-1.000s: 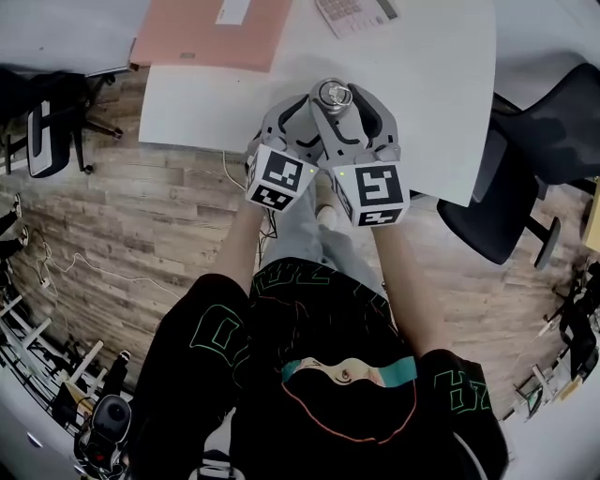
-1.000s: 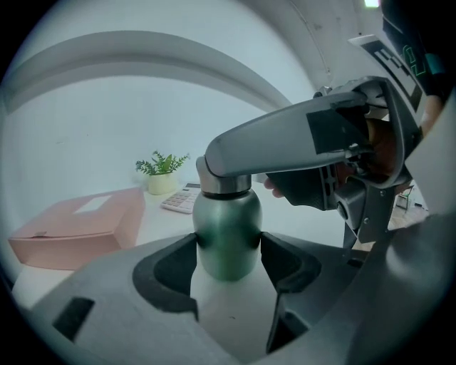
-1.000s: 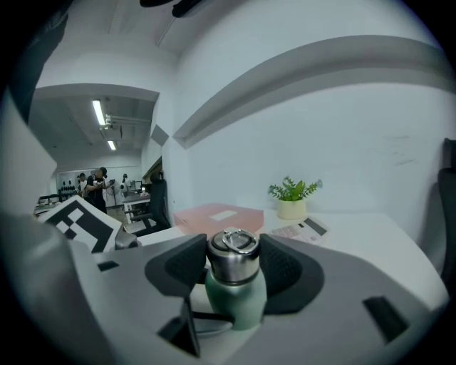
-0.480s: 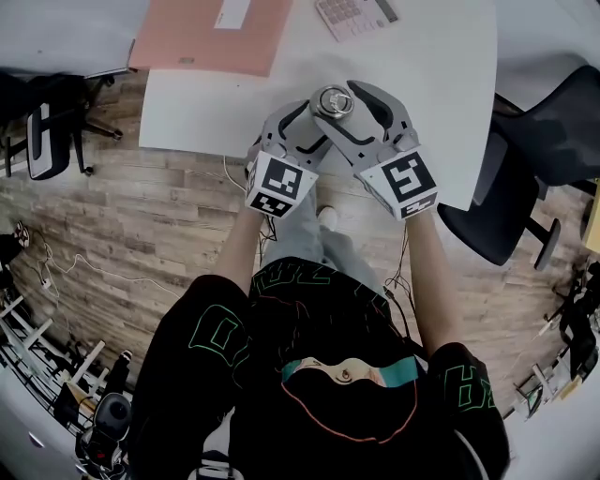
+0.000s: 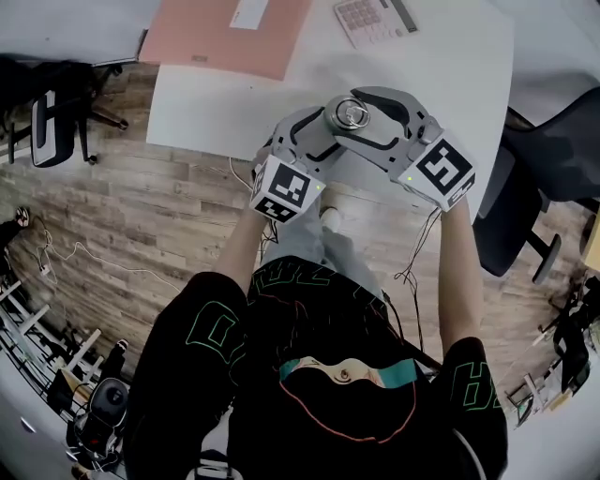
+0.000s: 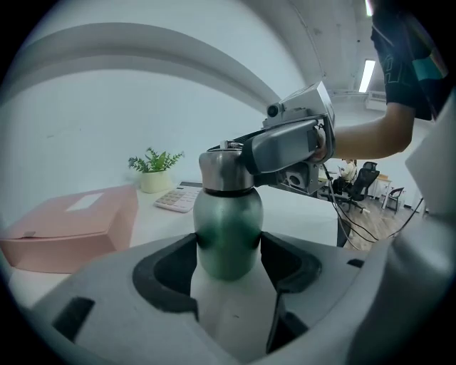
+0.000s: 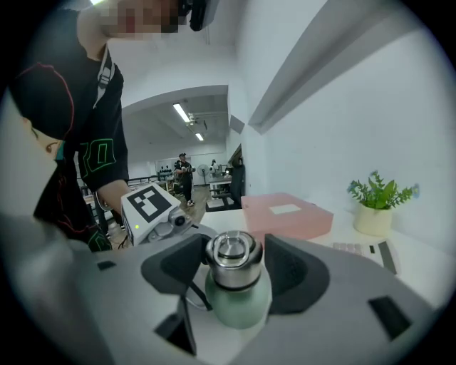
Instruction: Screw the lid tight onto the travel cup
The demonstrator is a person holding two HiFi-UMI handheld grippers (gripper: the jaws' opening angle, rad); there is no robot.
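Note:
A green travel cup (image 6: 228,232) with a steel lid (image 5: 352,114) stands near the front edge of the white table (image 5: 450,75). My left gripper (image 6: 228,269) is shut on the cup's green body, with a pad pressing on each side. My right gripper (image 7: 232,272) comes in from the right at lid height. Its jaws have just been opening and now stand open around the lid (image 7: 231,255), with a small gap on the side toward the plant. In the left gripper view, one right finger (image 6: 285,146) lies across the lid.
A pink box (image 5: 230,33) and a calculator (image 5: 375,17) lie further back on the table, with a small potted plant (image 7: 377,199) by the wall. A black office chair (image 5: 525,216) stands right of the table and another chair (image 5: 47,127) at the left. Cables run over the wooden floor.
The right gripper has swung around the cup, its marker cube moving from beside the left cube out to the right, and its jaws have widened. The left gripper and cup stayed put.

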